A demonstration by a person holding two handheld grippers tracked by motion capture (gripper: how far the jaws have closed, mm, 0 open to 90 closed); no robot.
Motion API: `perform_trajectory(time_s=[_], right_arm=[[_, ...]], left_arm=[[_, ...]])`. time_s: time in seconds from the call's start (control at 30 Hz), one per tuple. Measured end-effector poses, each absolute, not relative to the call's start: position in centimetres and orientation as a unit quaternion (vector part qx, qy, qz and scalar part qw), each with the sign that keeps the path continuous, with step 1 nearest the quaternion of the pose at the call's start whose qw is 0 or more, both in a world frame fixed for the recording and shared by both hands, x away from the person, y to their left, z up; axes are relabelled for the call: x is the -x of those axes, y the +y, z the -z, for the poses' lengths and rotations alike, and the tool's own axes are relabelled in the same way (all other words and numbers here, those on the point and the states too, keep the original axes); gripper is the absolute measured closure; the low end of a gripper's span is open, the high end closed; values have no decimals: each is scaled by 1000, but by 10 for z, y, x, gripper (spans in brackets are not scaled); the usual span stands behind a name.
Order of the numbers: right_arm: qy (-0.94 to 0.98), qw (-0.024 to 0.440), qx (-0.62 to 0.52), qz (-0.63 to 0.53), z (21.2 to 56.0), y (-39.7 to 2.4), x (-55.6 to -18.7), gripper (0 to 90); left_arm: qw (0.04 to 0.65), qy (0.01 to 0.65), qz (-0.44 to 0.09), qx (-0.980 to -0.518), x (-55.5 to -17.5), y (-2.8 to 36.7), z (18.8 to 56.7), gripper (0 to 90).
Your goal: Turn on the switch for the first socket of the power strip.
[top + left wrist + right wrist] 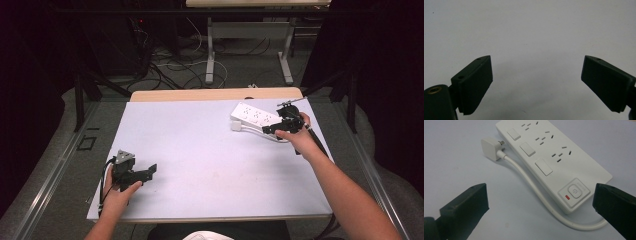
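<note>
Hovering wide-jawed, your right gripper [540, 207] faced the power strip [554, 157] at the table's [210, 165] far right; plug [491, 148] lay loose beside it, nothing gripped; left gripper [536, 85] idled, jaws apart, near-left

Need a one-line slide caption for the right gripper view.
Open right claw hovers over a white power strip, its plug lying unplugged alongside.

No readable text anywhere; the power strip [554, 162] bears just a power symbol on its button [574, 191].
</note>
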State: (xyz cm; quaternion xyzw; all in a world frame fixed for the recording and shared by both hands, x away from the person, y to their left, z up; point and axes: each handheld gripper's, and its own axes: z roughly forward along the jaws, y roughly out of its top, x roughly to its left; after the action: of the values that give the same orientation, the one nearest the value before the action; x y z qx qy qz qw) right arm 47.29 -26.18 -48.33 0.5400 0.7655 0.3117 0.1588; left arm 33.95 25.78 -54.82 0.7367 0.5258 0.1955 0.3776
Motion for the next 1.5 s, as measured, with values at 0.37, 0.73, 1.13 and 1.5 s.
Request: perform_trajectory(time_s=[0.37, 0.73, 1.13, 1.5], right_arm=[[755, 167, -540, -331, 478, -266, -462, 10], [757, 170, -522, -354, 476, -259, -438, 14], [758, 167, -509, -373, 481, -251, -424, 23], [756, 159, -496, -397, 489, -240, -409, 34]], left_arm=[[376, 528, -195, -736, -339, 258, 548, 112], [378, 527, -201, -734, -340, 257, 549, 112], [381, 527, -201, -732, -340, 257, 549, 112], [377, 528, -201, -734, -339, 257, 549, 113]])
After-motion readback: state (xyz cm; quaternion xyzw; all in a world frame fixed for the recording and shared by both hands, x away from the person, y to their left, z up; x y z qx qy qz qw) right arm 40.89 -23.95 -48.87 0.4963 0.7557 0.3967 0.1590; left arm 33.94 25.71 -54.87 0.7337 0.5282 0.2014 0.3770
